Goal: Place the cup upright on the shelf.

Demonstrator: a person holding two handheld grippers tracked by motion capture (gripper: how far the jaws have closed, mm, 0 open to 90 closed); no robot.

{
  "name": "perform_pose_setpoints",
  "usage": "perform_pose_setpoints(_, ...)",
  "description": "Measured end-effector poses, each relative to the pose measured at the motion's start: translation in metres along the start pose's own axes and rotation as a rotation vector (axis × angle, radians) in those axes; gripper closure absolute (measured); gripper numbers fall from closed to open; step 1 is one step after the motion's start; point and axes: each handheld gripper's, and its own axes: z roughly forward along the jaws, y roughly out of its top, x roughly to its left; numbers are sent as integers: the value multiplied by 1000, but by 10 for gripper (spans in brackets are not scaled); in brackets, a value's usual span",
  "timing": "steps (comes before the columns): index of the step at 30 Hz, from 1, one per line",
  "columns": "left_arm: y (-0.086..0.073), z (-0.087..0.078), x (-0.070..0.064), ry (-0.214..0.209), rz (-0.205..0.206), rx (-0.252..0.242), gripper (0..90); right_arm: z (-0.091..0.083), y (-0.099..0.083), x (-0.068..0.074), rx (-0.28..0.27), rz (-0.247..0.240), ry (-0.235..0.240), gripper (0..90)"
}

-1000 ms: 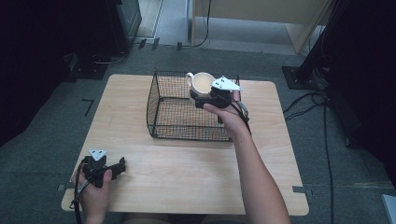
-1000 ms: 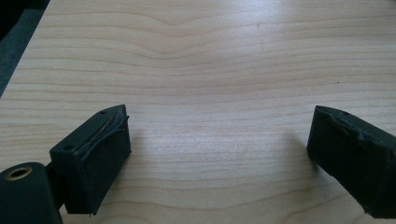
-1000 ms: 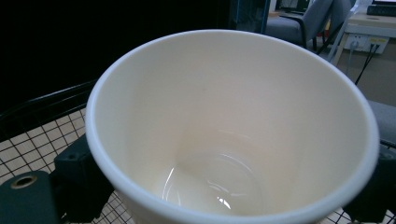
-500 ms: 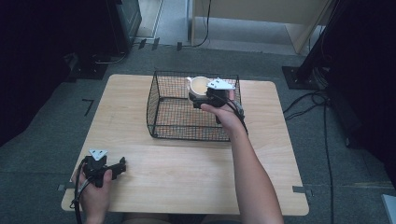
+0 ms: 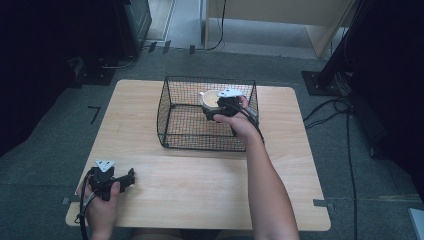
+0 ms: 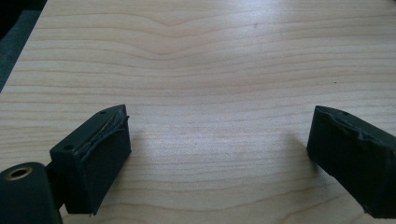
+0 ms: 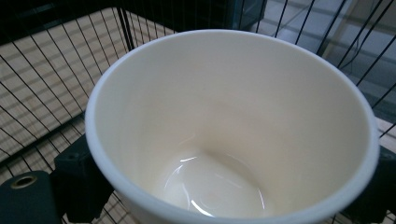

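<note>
Looking down from the high view, the person is reaching the right gripper [image 5: 216, 111] into the black wire basket [image 5: 170, 127] standing on the far half of the wooden bench [image 5: 200, 175], and a cream cup [image 5: 209, 98] is sitting at the gripper's tip, near the basket's far wall. The left gripper [image 5: 127, 178] is resting on the bench at the near left corner, well apart from the basket.

Turning to the left gripper view, its fingers [image 6: 100, 154] are standing wide apart with nothing but bare wood grain between them.

Moving to the right gripper view, the cup [image 7: 233, 126] is looming close, open mouth up and empty, with basket wires [image 7: 56, 70] running behind it. The fingers [image 7: 77, 179] are sitting on either side of its wall and appear to be pinching it, though the right one is mostly hidden by the rim.

To my eye the cup is being handled inside the basket, and doing it well is calling for a level, steady grip, keeping the rim clear of the wires
</note>
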Motion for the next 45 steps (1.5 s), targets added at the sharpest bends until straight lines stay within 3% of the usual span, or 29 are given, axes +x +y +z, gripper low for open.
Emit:
perform_pose_setpoints(4, 0, 0, 0, 0, 0, 0, 64, 5, -4, 1, 65, -19, -6, 87)
perform_pose_setpoints(17, 0, 0, 0, 0, 0, 0, 64, 9, -10, 3, 148, -34, 12, 86)
perform_pose_setpoints(26, 0, 0, 0, 0, 0, 0, 64, 13, -12, 3, 208, -58, -13, 85)
perform_pose_setpoints(31, 0, 0, 0, 0, 0, 0, 64, 13, -11, 4, 237, -39, -28, 79)
perform_pose_setpoints(45, 0, 0, 0, 0, -1, -1, 64, 7, -3, 6, 129, -13, -24, 22)
